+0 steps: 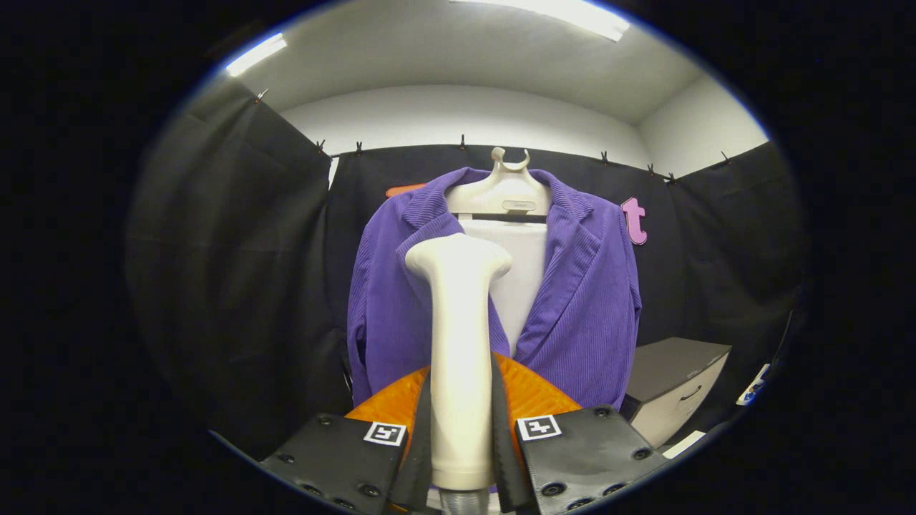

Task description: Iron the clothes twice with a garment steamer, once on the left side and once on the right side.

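A purple corduroy jacket [594, 300] hangs open on a cream hanger [504, 189] beyond the fingers, with a white panel [526, 275] showing between its lapels. My gripper [461, 422] is shut on the cream garment steamer [459, 343], both fingers pressing its handle from left and right. The steamer stands upright between the fingers, its wide head level with the jacket's chest, in front of the left lapel. How far the head is from the cloth I cannot tell.
Black cloth walls close in on the left, back and right. A grey and white box [673, 383] with a handle sits low to the right of the jacket. A white strip [683, 443] lies near it.
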`<state>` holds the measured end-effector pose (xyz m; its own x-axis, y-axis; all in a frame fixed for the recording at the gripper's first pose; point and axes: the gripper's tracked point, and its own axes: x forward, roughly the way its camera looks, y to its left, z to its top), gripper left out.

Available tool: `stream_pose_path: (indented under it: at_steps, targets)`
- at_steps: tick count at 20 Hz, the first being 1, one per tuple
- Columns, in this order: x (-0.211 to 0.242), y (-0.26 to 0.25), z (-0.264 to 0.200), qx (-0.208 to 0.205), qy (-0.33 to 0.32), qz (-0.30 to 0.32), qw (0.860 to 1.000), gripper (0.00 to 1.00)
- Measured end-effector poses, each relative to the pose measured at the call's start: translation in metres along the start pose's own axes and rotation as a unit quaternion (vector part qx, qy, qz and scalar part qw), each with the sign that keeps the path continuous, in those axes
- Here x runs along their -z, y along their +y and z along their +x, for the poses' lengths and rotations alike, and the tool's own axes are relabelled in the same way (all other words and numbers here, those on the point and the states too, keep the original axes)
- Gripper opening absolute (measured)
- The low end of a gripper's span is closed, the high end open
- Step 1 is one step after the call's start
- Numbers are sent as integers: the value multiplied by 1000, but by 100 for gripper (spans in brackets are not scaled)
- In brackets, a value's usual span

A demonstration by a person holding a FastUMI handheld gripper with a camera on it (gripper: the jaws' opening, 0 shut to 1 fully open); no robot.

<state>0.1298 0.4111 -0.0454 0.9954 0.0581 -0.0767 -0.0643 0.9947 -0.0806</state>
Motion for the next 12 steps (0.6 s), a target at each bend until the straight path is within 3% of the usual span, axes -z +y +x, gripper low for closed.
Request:
stream_pose_path:
  at_steps: [12]
  targets:
    - [43,0,-5,9,16,-24,1000,43]
